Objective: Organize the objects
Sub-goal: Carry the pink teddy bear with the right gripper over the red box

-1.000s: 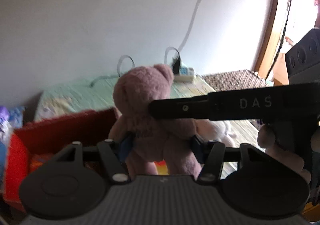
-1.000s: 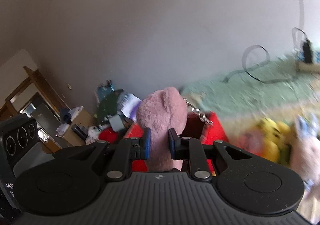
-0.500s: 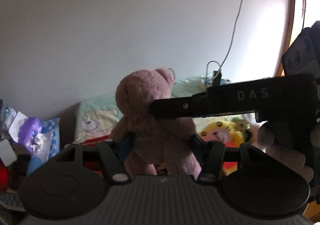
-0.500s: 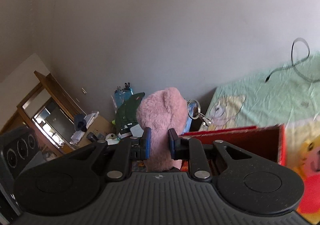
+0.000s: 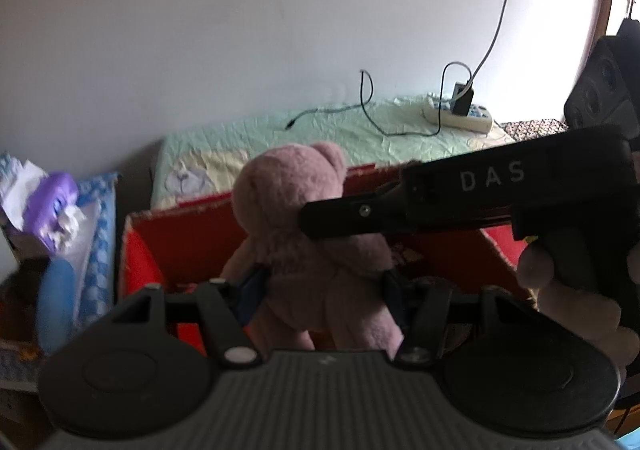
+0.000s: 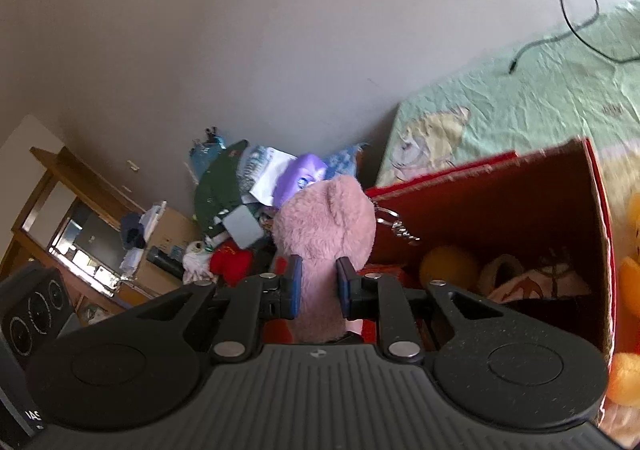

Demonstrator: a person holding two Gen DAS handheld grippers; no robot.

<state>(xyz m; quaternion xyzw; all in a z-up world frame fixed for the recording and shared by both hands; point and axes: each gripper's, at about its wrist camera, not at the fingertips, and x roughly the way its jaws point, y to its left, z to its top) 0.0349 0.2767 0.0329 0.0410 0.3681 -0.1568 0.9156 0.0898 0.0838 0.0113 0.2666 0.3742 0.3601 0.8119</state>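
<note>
A pink teddy bear [image 5: 296,209] hangs upright between both grippers, in front of an open red box [image 5: 180,234]. My left gripper [image 5: 323,288] is shut on the bear's waist, blue pads pressing into the plush from either side. My right gripper [image 5: 320,215] reaches in from the right and is shut on the bear at the neck. In the right wrist view, my right gripper [image 6: 319,286] pinches the pink plush [image 6: 324,221], from which a metal key ring [image 6: 394,223] dangles. The red box [image 6: 500,201] lies just to the right, with several soft toys inside.
The box stands on a bed with a pale green sheet [image 5: 328,129], which carries a power strip [image 5: 456,115] and cables. A yellow plush [image 6: 630,282] lies right of the box. Clutter, a purple item [image 5: 50,201] and a wooden cabinet [image 6: 68,217] fill the left.
Both grippers have carried the bear down and over towards the red box. The box now sits right behind the bear, and its inside with toys has come into the right wrist view. Both grips are unchanged.
</note>
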